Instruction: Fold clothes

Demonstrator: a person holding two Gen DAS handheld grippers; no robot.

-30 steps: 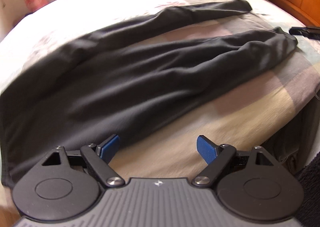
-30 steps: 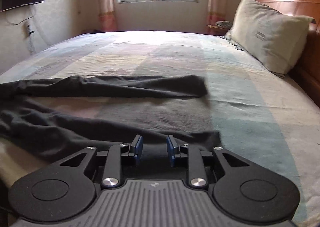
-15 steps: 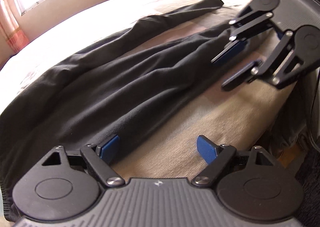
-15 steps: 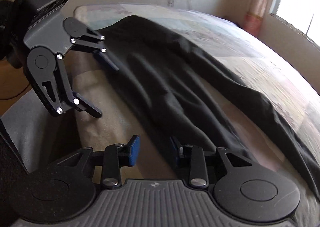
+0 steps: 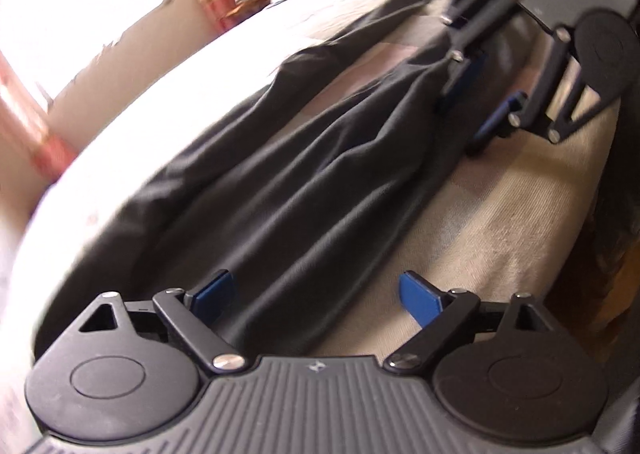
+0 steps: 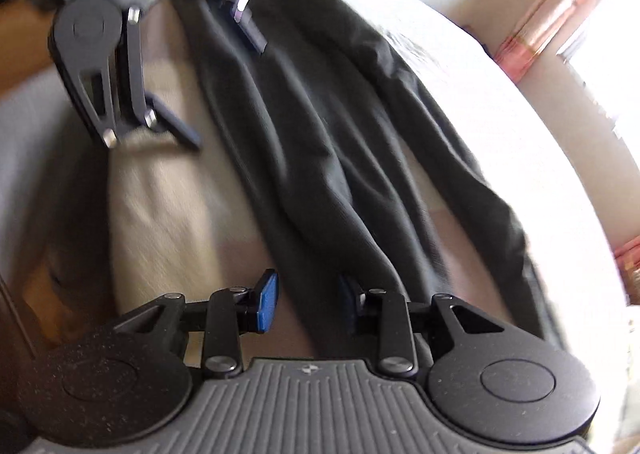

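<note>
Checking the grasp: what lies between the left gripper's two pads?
In the left wrist view, the near edge of the black trousers lies between the opening left gripper's pads, untouched.

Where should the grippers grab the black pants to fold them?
Probably along the near long edge of the black pants, one gripper at each end. The pants lie flat and stretched out lengthwise on the bed, and that edge faces the bare sheet. The left gripper, jaws opening, straddles it at one end; the right gripper is over the other end. Come in from the bed's near side.

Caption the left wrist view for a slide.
Left gripper, jaws opening, over black trousers on the bed; right gripper at the far end.
</note>
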